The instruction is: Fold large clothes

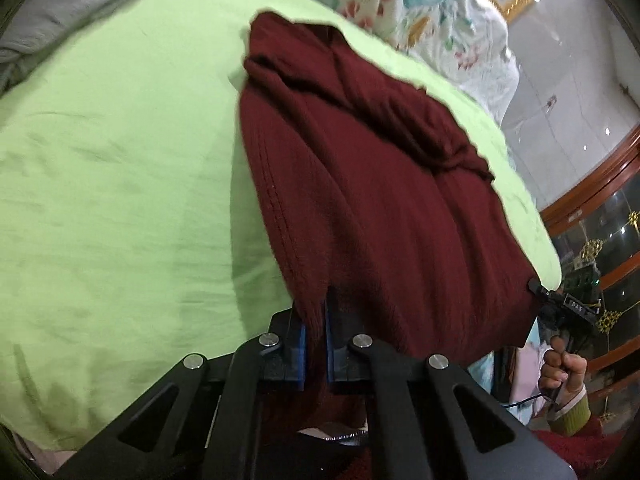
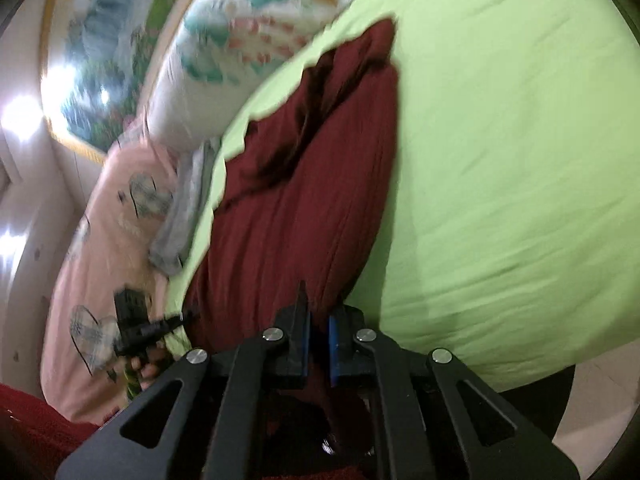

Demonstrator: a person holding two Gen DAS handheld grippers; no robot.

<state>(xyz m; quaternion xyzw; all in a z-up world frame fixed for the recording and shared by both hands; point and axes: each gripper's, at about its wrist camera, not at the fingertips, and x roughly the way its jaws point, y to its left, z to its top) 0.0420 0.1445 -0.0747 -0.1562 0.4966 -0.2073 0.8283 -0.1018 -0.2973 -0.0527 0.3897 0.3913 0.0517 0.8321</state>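
**Both corners pinched, the fold only begun**

We had our left gripper (image 1: 315, 320) pressed nearly together, its blue pads (image 1: 301, 344) nipping one near corner of the maroon sweater (image 1: 360, 200). Our right gripper (image 2: 319, 328) stood the same way, jaws drawn close on the opposite near corner of that garment, the knit bunched between the pads and running back under the linkage. In the left wrist view we could also see the right tool and the hand (image 1: 562, 372) that held it just past the sweater's far corner, so the two grips sat at either end of one edge.

From those corners the sweater stretched away from us, its near edge lifted off the green bedsheet (image 1: 120, 160) while the far part lay on it. There a sleeve or the neck end lay crumpled in thick ridges rather than flat. Beyond it sat a floral quilt (image 1: 440, 20); a pink blanket (image 2: 112, 240) showed in the right wrist view.

We judged the task to be early: the hem was taken up and ready to be carried over, yet no clean fold showed, and the rumpled far end wanted smoothing. Both views were motion-blurred, so finer detail escaped us.
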